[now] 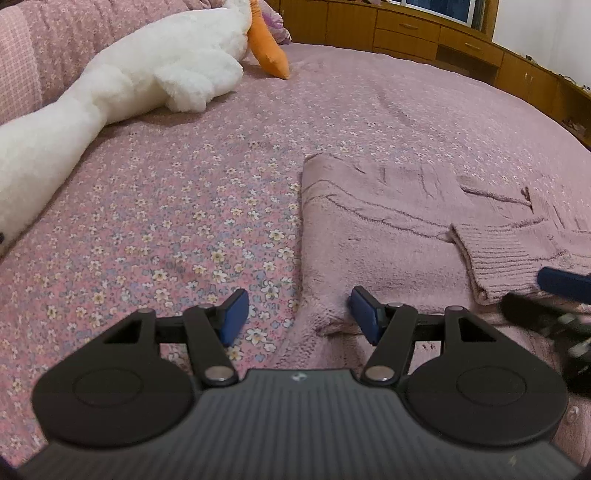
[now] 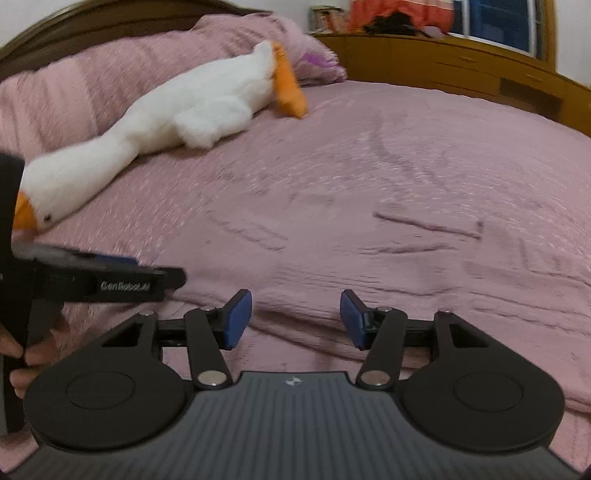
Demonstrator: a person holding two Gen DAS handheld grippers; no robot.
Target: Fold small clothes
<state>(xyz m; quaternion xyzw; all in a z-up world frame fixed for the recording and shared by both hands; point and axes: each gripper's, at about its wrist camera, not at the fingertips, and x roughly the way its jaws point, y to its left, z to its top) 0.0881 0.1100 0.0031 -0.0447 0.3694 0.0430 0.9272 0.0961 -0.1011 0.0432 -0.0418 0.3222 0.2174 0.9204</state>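
Observation:
A small pink knit sweater [image 1: 388, 218] lies flat on the floral pink bedspread [image 1: 177, 206], with a ribbed cuff [image 1: 498, 258] folded over its body. My left gripper [image 1: 299, 315] is open and empty, low over the sweater's near left edge. The right gripper's blue pad [image 1: 561, 284] shows at the right edge of the left wrist view, by the cuff. In the blurred right wrist view my right gripper [image 2: 295, 319] is open and empty over the sweater [image 2: 369, 258]. The left gripper [image 2: 110, 277] shows there at the left.
A long white plush goose [image 1: 140, 85] with orange feet lies across the far left of the bed; it also shows in the right wrist view [image 2: 177, 114]. Pink pillows [image 2: 110, 74] lie behind it. Wooden drawers [image 1: 424, 33] curve round the bed's far edge.

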